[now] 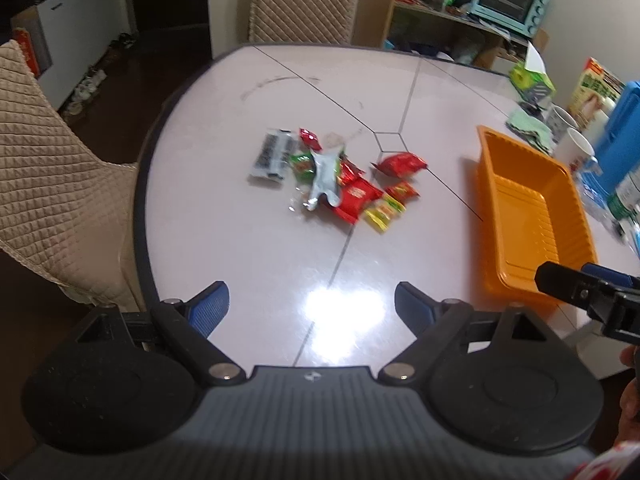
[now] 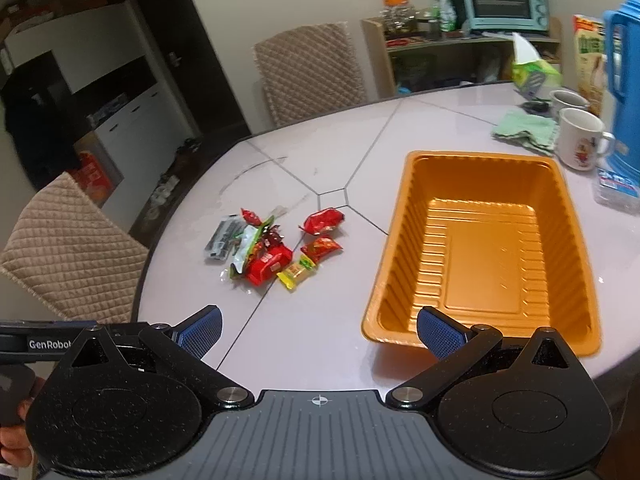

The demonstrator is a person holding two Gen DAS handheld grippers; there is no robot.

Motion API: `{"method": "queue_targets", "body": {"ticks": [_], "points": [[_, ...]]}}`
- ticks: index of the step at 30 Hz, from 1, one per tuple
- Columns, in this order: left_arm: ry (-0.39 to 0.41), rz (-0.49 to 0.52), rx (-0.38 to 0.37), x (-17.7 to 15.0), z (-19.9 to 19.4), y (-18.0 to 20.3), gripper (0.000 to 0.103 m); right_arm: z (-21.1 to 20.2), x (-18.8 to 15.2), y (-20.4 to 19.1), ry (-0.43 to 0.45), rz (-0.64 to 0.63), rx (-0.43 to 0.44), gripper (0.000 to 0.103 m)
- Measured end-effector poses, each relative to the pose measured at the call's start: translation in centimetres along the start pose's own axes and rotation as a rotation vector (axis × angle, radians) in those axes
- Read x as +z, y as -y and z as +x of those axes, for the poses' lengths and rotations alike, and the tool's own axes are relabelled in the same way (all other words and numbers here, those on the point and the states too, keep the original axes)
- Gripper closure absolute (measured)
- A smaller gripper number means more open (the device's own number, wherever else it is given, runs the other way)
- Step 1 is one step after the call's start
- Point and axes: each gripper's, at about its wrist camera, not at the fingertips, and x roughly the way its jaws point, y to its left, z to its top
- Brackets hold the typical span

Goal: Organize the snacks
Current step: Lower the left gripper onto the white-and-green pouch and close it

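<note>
A loose pile of snack packets lies mid-table: red ones, a yellow one, a silver wrapper and a black-and-white pack. An empty orange tray stands to their right. My left gripper hovers open over the near table, well short of the pile. Nothing sits between the blue pads of my right gripper, which is open in front of the tray's near left corner. In the left wrist view the right gripper shows at the right edge.
Two white mugs, a green cloth, a tissue pack, a blue jug and a box crowd the table's far right. Quilted chairs stand at the left and back. A shelf with a teal oven is behind.
</note>
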Motion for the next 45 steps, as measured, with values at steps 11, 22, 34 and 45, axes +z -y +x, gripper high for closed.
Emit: {"method": "queue_targets", "body": {"ticks": [11,22,34,45], "points": [[0.015,0.019,-0.01,2.8,3.5,-1.4,0.02,4.8,2.2,-0.2,-0.027,0.016,0.037,0.0],[0.003,0.114,-0.125,7.5,9.7,-1.4,0.039,10.1,4.7,-1.1,-0.02,0.088,-0.03,0.021],[-0.04,0.154,-0.187,10.9,16.4,-0.7,0.05,15.6,5.9,-0.3,-0.072,0.18,-0.088,0.04],[-0.109,0.159,-0.207,11.8,20.7,-0.5,0.065,18.0,6.5,0.3,-0.11,0.203,-0.114,0.04]]}}
